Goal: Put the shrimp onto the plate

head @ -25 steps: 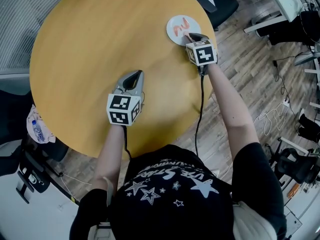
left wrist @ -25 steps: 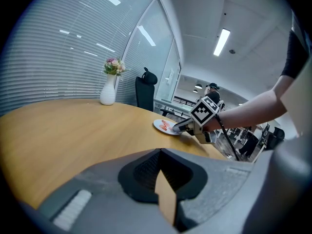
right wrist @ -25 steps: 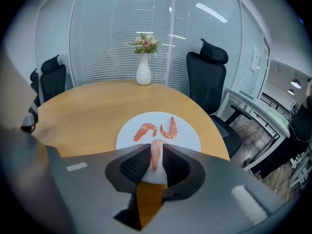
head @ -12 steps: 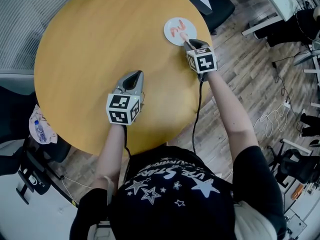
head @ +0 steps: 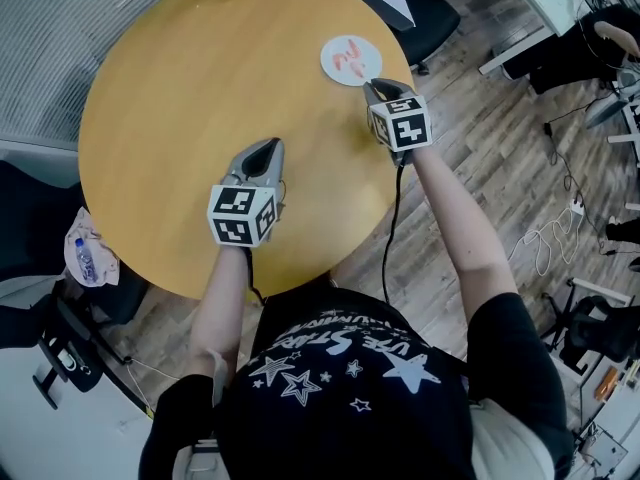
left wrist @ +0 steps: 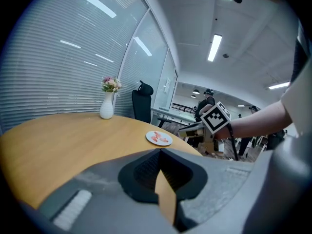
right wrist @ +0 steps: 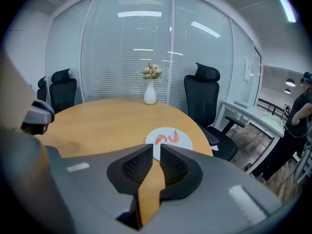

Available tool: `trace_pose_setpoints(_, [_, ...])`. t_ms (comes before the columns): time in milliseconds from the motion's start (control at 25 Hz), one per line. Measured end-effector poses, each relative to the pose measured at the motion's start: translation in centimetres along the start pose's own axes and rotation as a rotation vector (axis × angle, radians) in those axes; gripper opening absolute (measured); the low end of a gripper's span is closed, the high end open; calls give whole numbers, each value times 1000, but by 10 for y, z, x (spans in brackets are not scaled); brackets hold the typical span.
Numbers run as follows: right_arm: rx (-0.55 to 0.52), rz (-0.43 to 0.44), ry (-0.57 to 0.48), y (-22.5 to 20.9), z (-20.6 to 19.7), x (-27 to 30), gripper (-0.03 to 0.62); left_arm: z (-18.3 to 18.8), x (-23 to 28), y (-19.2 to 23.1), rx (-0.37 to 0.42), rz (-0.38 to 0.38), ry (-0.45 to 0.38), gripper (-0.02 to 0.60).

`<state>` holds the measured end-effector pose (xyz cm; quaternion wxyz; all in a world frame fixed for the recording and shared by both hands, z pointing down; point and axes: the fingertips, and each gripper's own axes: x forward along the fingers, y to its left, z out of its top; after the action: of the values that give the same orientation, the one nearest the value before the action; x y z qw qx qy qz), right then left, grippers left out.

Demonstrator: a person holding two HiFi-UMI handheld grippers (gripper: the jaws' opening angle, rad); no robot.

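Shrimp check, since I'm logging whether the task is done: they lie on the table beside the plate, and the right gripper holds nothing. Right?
Not quite: the shrimp lie on the plate, as the right gripper view shows. The right gripper does hold nothing.

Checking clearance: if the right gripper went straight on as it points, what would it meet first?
Probably the plate with shrimp on it, just ahead; depth is unclear.
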<state>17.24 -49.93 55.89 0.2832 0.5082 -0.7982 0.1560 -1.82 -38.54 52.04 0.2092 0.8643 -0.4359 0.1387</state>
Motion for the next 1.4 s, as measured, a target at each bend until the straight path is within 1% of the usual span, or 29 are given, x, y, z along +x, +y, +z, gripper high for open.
trace_pose_setpoints(240, [3,3,-46,19,1,-41,38,2,-32,-19,15,9,-29,2])
trace_pose_setpoints(400, [-17,2,-73,28,-1,-71,35,3,-54,-40,8,2,-57,2])
trace_pose_setpoints(600, [-25,7,-114,46,0,-107,32,1,-78,-61,19,-4,-77,2])
trace_pose_setpoints(720, [-19,7,-142,56,0,-129,20,4,-93,-74,31,-8,-96,2])
trace_pose_setpoints(800, [-11,10,-162,63,0,-144,4,5,-103,-81,39,-9,-108,2])
trace_pose_setpoints(1080, [54,35,-223,80,-6,-197,3,7,-133,-115,64,-24,-140,2])
trace_pose_setpoints(1400, [106,76,-283,107,-22,-261,2,-8,-178,-158,109,-25,-144,2])
